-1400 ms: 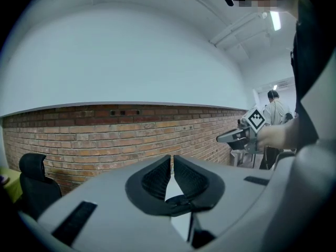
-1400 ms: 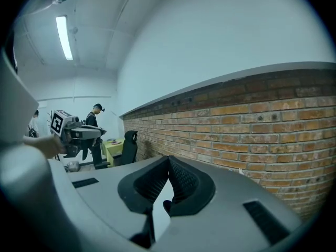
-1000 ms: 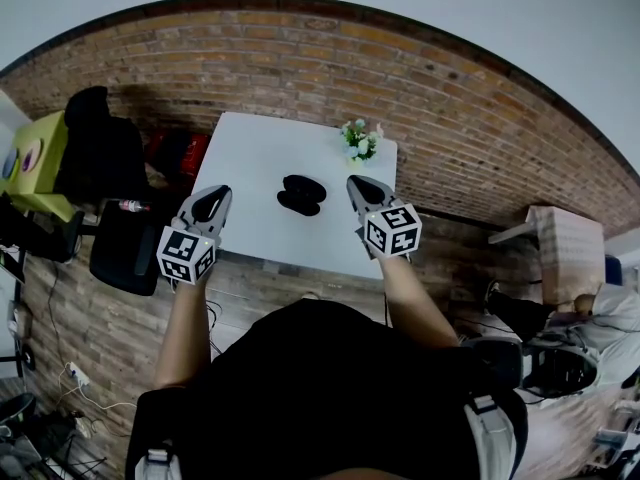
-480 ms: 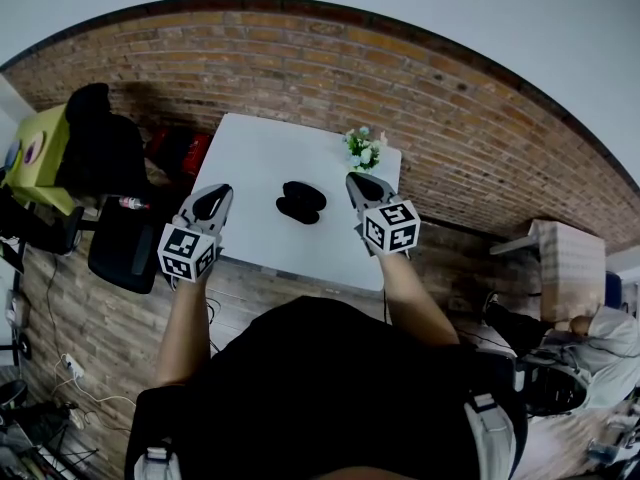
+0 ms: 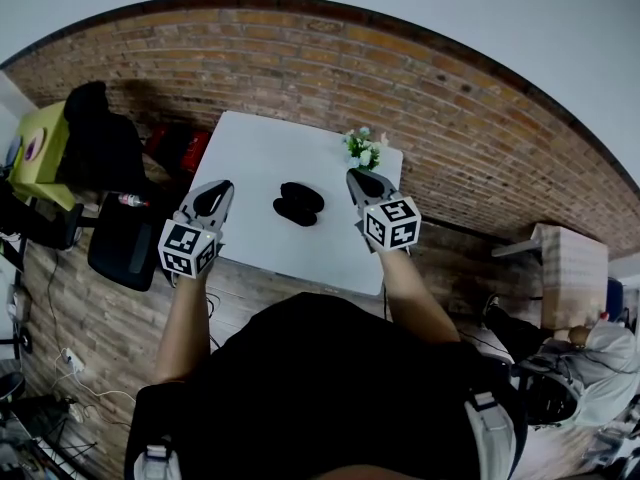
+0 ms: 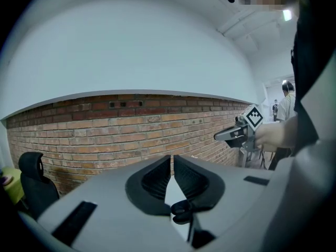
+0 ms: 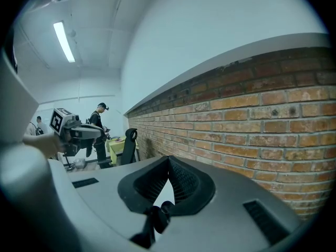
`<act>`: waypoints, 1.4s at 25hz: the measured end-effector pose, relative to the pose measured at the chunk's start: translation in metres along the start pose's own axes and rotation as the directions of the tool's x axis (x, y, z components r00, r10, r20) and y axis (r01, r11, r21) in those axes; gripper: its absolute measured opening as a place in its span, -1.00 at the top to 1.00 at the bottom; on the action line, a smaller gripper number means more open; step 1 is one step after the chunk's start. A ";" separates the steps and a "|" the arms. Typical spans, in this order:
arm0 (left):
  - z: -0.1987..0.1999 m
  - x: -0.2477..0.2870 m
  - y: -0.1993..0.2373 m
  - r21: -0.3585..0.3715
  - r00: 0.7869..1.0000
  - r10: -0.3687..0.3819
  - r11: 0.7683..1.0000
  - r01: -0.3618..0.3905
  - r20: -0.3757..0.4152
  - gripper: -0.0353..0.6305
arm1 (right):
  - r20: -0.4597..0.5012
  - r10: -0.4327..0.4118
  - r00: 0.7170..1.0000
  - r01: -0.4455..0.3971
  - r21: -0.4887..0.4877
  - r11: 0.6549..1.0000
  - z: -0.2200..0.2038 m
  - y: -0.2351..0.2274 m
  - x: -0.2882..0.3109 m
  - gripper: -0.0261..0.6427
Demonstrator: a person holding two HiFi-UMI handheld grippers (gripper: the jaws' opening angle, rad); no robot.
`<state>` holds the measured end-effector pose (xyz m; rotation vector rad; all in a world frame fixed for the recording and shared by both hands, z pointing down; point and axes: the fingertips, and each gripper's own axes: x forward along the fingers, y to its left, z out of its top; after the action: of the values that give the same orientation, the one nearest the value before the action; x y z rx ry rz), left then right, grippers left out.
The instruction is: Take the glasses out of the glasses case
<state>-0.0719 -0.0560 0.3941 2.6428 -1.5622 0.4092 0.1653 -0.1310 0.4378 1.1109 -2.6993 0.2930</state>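
The white tabletop (image 5: pixel 255 153) is seen from above, standing against a brick wall, and both grippers are held over its near edge, pointed across it toward the wall. The left gripper (image 5: pixel 221 187) is held over the near left side with its jaws drawn together to a hairline slit and nothing between them. The right gripper (image 5: pixel 356 177) is held over the near right side, its jaws closed tip to tip and likewise empty. The dark glasses case (image 5: pixel 298 203) is found on the tabletop between the two grippers, set slightly inward of their tips and apart from both. It is touched by neither. Its long axis is judged to run roughly across the tabletop from one gripper toward the other, tilted a little, so an end is presented to each side. The right gripper appears somewhat nearer to it than the left (a small potted plant (image 5: pixel 364 149) stands just beyond that gripper, near the far right corner). Whether the case is open cannot be told at this size, and no glasses can be made out. The case is not shown in either gripper view.
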 end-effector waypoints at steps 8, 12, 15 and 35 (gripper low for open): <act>0.006 0.011 -0.007 0.004 1.000 0.009 1.000 -0.009 0.009 0.82 | -0.002 0.016 1.000 -0.016 -0.006 1.000 0.000 -0.010 0.000 0.87; 0.008 0.012 -0.008 0.006 1.000 0.016 1.000 -0.016 0.003 0.82 | -0.004 0.029 1.000 -0.029 -0.005 1.000 0.000 -0.012 0.001 0.88; 0.009 0.009 -0.008 0.010 1.000 0.025 1.000 -0.025 -0.004 0.82 | 0.000 0.035 0.999 -0.035 -0.001 0.999 0.002 -0.013 -0.002 0.88; 0.004 0.031 0.015 0.004 1.000 -0.005 1.000 0.005 0.002 0.82 | 0.001 0.004 1.000 -0.004 -0.003 1.000 0.009 -0.021 0.017 0.87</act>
<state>-0.0700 -0.0902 0.3964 2.6507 -1.5565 0.4106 0.1670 -0.1597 0.4357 1.1057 -2.7021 0.2889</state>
